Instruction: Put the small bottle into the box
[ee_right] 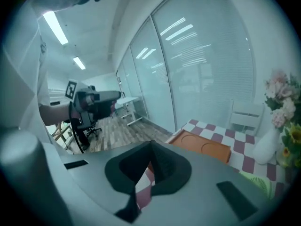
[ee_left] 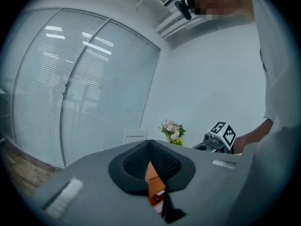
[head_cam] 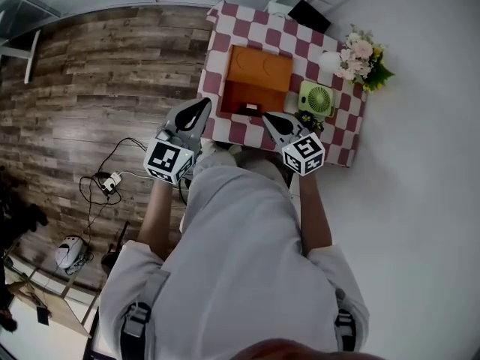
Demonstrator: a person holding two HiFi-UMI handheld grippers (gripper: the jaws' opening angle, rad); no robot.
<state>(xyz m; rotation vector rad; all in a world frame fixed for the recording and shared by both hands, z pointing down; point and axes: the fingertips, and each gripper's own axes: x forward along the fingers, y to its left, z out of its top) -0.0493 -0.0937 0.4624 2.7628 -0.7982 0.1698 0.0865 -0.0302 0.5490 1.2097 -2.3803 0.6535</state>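
Note:
An orange box (head_cam: 258,72) lies open on the checkered table (head_cam: 225,130), its lid tipped back. A small dark thing (head_cam: 249,111), perhaps the small bottle, sits at the box's near edge; it is too small to tell for sure. My left gripper (head_cam: 202,105) hovers at the table's near left edge, jaws together and empty. Just right of the box's front, my right gripper (head_cam: 267,118) is also shut on nothing. In the left gripper view the jaws (ee_left: 150,144) meet, with the box showing orange below them. In the right gripper view the closed jaws (ee_right: 151,148) point past the box (ee_right: 205,145).
A green fan (head_cam: 317,98) stands right of the box, close to my right gripper. A white vase with flowers (head_cam: 361,54) is at the table's far right corner. Cables and a power strip (head_cam: 106,181) lie on the wooden floor to the left.

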